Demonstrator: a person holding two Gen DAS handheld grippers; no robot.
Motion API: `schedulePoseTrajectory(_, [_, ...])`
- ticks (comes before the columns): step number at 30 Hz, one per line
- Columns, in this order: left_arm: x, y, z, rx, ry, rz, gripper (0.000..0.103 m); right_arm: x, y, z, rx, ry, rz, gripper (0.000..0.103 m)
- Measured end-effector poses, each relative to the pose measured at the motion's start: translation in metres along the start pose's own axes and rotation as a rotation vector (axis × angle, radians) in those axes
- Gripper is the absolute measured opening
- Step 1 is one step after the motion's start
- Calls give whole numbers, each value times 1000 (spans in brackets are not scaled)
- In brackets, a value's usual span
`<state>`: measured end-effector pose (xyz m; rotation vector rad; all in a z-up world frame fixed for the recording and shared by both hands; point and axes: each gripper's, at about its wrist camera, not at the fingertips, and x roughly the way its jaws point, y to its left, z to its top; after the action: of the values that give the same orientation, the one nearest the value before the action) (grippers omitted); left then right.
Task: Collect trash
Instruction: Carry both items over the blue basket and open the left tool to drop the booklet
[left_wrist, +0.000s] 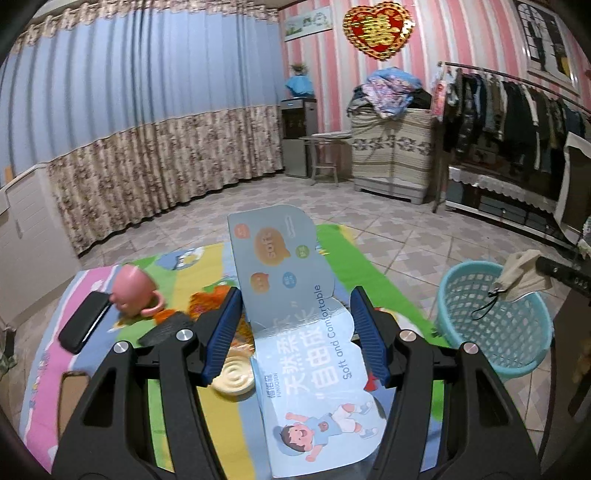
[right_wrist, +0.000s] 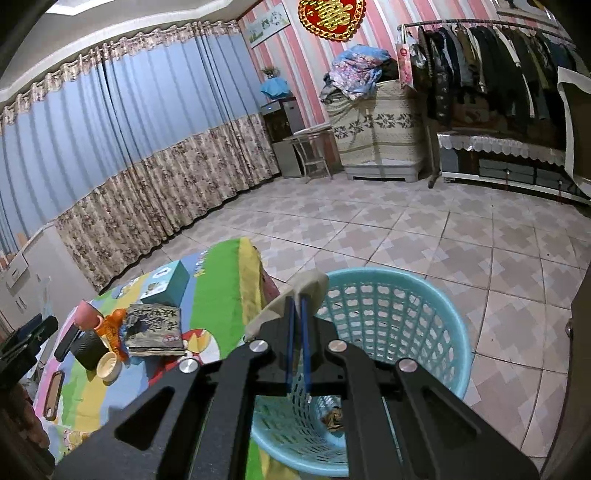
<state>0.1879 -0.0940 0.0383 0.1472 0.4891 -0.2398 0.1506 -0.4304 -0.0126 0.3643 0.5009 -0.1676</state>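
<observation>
My left gripper (left_wrist: 295, 295) holds a blue-grey cardboard package (left_wrist: 291, 280) printed "Soft and Comfortable" across its width between the blue pads. The package is lifted above the colourful table mat (left_wrist: 373, 273) and points forward. To its right stands a turquoise plastic basket (left_wrist: 517, 343) on the floor. My right gripper (right_wrist: 298, 301) is shut on a beige face mask (right_wrist: 312, 284) and hangs over the basket's rim (right_wrist: 388, 273). In the left wrist view the mask (left_wrist: 521, 277) dangles a black strap above the basket. Some brown scrap (right_wrist: 334, 417) lies at the basket's bottom.
On the mat lie a pink cup (left_wrist: 129, 291), a black phone (left_wrist: 83, 325), an orange wrapper (right_wrist: 114, 325), a cream round lid (left_wrist: 234, 378), a black cup (right_wrist: 86, 349), a worn magazine (right_wrist: 155, 328) and a teal box (right_wrist: 166, 282). Tiled floor stretches beyond; a clothes rack (left_wrist: 517, 107) lines the right wall.
</observation>
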Motion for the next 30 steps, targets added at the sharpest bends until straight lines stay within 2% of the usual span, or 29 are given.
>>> schedulePoseTrajectory(10, [23,-40,-1,32,5,-85,59,12,-21,-3,44,13,-22,4])
schedulePoseTrajectory(20, [64,-91,-5,61,58,-184,59,25,-45,-3,78,41,-53,4])
schedulePoseTrajectory(30, [94,-157,-10,117,104,-289,59,22,-75,0,118,43,-184,4])
